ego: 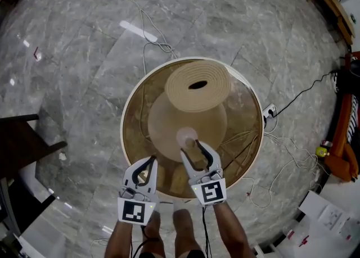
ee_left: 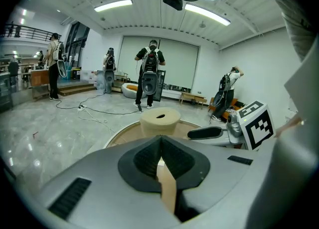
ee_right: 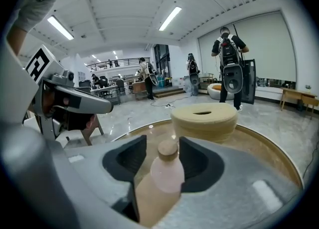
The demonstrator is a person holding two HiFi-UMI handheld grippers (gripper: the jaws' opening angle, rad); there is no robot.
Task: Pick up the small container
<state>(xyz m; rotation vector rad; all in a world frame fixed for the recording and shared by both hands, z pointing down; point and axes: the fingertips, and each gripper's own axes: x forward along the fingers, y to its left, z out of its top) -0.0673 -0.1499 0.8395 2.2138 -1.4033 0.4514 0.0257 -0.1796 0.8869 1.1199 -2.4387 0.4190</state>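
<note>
Small container (ee_right: 167, 170), a pale pink bottle with a tan cap, stands upright on the round glass-topped bench (ego: 126, 111) near its front edge, between the jaws of the right hand-held gripper (ee_right: 162, 145); those jaws are spread wide, with a clear gap on the bottle's left side, so no grip. Left hand-held gripper (ee_left: 160, 140) is just beside the right one at the bench's near edge, jaws closed together with nothing between them. Farther back on the bench sits a tan cylinder (ee_right: 204, 115) with a slot in its top, grey marble floor (ego: 73, 54) with cables around.
</note>
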